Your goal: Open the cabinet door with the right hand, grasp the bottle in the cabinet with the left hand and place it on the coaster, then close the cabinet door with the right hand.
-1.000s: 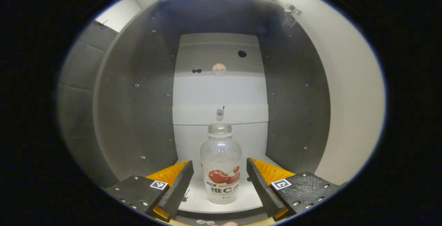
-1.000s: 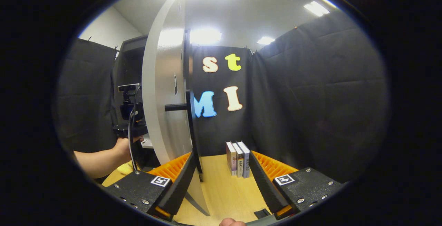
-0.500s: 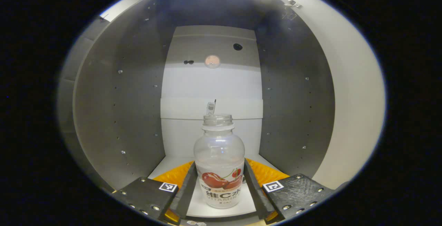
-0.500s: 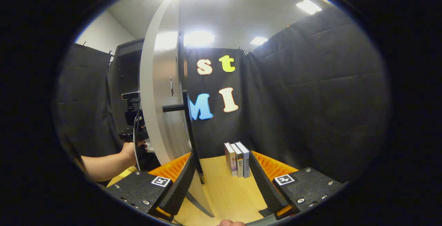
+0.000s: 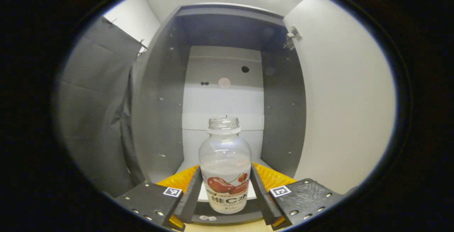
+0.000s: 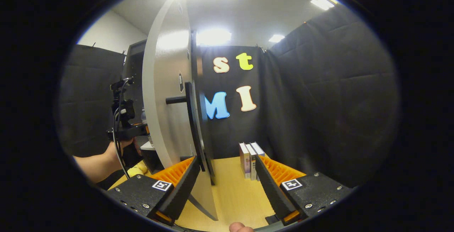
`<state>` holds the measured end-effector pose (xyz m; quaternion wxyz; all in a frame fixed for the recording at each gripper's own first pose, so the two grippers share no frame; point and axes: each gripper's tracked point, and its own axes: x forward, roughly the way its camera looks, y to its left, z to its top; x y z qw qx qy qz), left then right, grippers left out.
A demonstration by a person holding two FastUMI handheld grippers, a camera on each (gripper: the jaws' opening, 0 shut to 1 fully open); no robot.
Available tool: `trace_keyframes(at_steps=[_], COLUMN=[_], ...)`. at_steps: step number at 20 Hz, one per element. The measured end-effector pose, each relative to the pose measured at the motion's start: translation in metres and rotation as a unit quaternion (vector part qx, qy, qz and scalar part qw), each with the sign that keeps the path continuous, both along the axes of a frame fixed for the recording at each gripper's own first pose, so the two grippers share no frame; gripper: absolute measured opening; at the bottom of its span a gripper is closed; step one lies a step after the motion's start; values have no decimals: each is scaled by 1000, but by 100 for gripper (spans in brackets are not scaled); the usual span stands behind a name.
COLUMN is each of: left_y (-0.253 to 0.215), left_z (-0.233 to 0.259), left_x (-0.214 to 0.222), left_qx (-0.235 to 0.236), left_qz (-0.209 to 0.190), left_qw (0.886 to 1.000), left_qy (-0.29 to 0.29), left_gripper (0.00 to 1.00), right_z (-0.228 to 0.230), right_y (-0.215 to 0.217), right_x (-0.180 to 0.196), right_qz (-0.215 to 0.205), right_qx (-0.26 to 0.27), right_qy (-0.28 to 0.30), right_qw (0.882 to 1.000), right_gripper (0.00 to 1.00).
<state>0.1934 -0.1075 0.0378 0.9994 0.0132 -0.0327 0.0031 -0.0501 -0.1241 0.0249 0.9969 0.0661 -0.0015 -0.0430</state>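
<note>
I see bottle (image 5: 225, 170) between left gripper (image 5: 224, 193) fingers, before cabinet (image 5: 156, 93) | door (image 6: 166, 93) left of books (image 6: 251, 159) on table (image 6: 234, 196)

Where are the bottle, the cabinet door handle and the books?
bottle (image 5: 225, 154): left gripper view, clear body above label.
cabinet door handle (image 6: 192, 125): right gripper view, vertical bar.
books (image 6: 250, 160): right gripper view, middle spine.

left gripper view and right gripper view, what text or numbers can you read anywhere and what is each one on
No text can be quoted from these views.
bottle, label: print below a cherry picture, not read out here.
books, spines: print too small to read.
cabinet door, small sticker: too small to read.
</note>
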Motion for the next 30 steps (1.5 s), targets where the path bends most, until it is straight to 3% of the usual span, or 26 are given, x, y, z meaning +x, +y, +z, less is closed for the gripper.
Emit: trace_keyframes(at_steps=[3,9,13,18,22,25,27,28,30], left_y=[7,40,48,58,82,91,109,115,121], left_z=[6,6,-44,-151,-236,-302,-338,-348,-361], left_x=[-47,-166,-218,-246,-254,-254,-252,-251,-249], left_qx=[-7,6,27,23,59,32,16,4,-1], left_qz=[23,100,126,139,172,170,192,199,207], left_qw=[1000,993,990,989,983,985,981,980,978], left_qy=[-15,-67,-59,-45,-31,-15,10,13,16], left_gripper=[72,72,72,73,76,75,77,73,75], right_z=[5,-33,-71,-106,-171,-209,-220,-221,-225], right_y=[-28,-70,-89,-88,-72,-59,-47,-43,-41], right_x=[-3,8,13,24,28,29,25,25,23], right_qz=[12,39,23,17,36,54,76,81,91], right_qx=[-11,56,24,-71,-118,-138,-151,-161,-175], right_qy=[-15,11,46,37,105,156,173,174,185], right_qw=[1000,998,998,997,987,977,970,968,963], right_gripper=[96,94,94,94,94,95,96,97,96])
